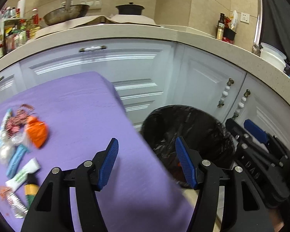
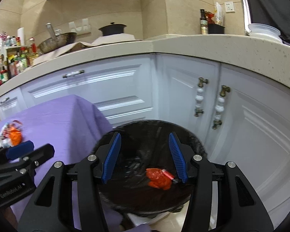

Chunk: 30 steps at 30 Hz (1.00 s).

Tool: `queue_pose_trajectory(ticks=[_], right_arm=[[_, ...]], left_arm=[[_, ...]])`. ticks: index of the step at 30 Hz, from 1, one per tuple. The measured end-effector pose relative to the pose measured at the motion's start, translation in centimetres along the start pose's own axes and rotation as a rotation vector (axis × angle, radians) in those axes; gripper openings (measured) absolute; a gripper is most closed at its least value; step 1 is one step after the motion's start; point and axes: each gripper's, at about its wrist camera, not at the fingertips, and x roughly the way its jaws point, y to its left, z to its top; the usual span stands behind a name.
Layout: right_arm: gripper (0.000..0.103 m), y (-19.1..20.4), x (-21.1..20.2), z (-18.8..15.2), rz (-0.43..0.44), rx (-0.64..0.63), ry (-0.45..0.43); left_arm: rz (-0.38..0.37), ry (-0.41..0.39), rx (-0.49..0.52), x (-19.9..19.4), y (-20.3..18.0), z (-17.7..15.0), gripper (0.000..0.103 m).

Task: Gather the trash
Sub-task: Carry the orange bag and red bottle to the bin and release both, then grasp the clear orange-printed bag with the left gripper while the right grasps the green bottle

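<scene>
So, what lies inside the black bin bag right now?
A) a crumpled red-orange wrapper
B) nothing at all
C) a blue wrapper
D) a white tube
A: the right wrist view looks down into the bin, and a crumpled red-orange wrapper lies on the black bag at the bottom, below the open right gripper, whose fingers hold nothing.

Red wrapper (image 2: pixel 159 178) lies in the black-lined bin (image 2: pixel 195 141) (other wrappers (image 1: pixel 17 147) litter the purple table).
</scene>
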Motion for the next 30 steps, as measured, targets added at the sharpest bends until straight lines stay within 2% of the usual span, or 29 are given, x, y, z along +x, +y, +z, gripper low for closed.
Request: queue_pose_trajectory(ticks=[8,17,23,30], right_arm=[[0.05,6.5,-3.0,-1.1,0.151,-0.041,0.009],[0.05,15.9,-5.5,-3.2,0.348,-0.139,0.05],[0.05,20.2,-6.4,-4.8,0.415,-0.204,0.084],[0.049,23.2,-5.8,-5.9,0.417,-0.263,0.137]], left_arm=[[0.13,0.0,-0.055,-4.9,6.5,-3.0,0.06],[0.279,-0.036,-0.138,-11.0,13.5,-6.3,0.06],[0.336,-0.048,-0.173,-13.2,16.4,-7.7,0.06],[0.346,-0.038,-0.212,-13.6,18.9,-9.0,0.06]])
